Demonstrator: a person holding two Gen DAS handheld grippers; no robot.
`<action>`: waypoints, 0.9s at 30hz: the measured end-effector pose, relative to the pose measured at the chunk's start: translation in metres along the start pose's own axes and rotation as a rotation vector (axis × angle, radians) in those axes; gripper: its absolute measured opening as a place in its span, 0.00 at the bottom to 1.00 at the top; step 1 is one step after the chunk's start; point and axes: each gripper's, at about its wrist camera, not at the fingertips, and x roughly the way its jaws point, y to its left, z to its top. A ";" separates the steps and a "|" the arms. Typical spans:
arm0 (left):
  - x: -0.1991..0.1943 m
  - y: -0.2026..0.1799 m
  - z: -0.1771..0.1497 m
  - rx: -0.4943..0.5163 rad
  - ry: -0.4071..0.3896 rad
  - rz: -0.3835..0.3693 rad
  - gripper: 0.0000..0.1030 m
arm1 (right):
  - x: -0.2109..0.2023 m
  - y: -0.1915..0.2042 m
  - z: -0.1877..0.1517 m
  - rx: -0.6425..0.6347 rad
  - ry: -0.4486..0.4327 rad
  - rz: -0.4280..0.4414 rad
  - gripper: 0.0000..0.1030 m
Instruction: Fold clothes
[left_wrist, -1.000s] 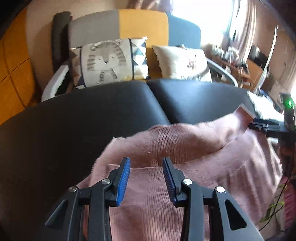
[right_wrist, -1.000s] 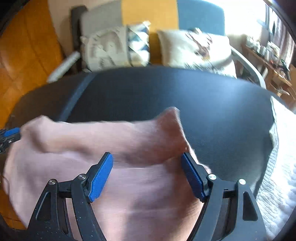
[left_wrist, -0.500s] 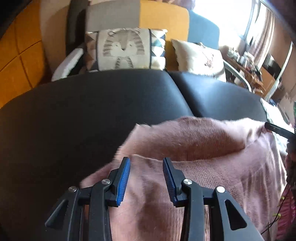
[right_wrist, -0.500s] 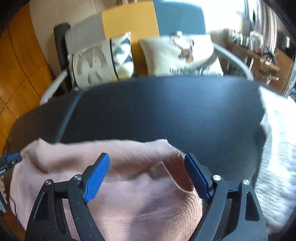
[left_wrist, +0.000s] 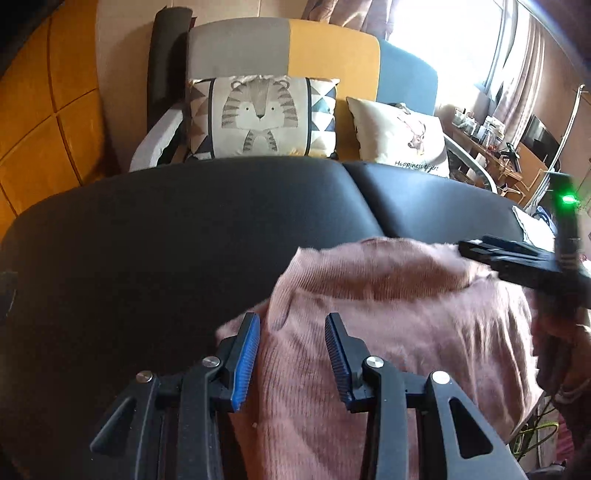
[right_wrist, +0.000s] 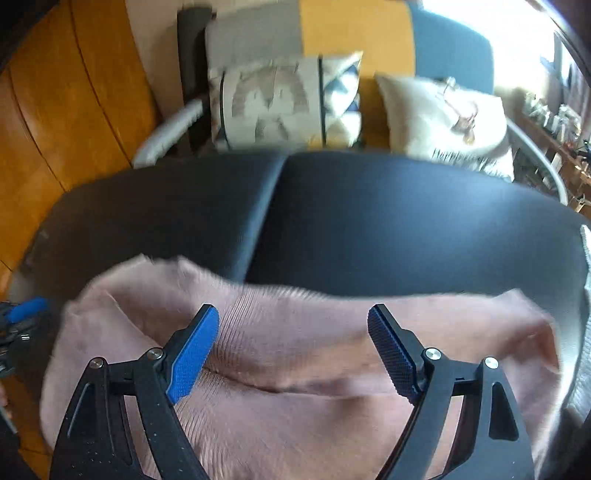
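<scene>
A pink ribbed knit sweater (left_wrist: 399, 332) lies bunched at the black padded bench's (left_wrist: 184, 240) near edge. Left gripper (left_wrist: 292, 354) and right gripper (right_wrist: 291, 354) both hover over it, jaws released. Best practice: pinch a hem edge, then flatten before folding.

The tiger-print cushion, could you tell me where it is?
In the left wrist view, the tiger-print cushion leans on the multicoloured sofa, left of the cream deer cushion.

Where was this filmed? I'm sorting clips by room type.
Probably a home living room: a sofa with a tiger cushion, curtains by a bright window, and a cluttered side table.
</scene>
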 end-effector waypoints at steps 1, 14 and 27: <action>0.000 0.003 -0.004 -0.008 0.005 -0.002 0.37 | 0.013 0.005 -0.004 -0.011 0.045 -0.015 0.83; 0.005 -0.029 0.000 0.024 -0.004 -0.072 0.37 | -0.038 -0.030 -0.028 -0.026 -0.095 -0.036 0.88; 0.085 -0.081 0.009 0.080 0.048 -0.084 0.37 | -0.003 -0.151 -0.057 0.064 0.025 -0.159 0.96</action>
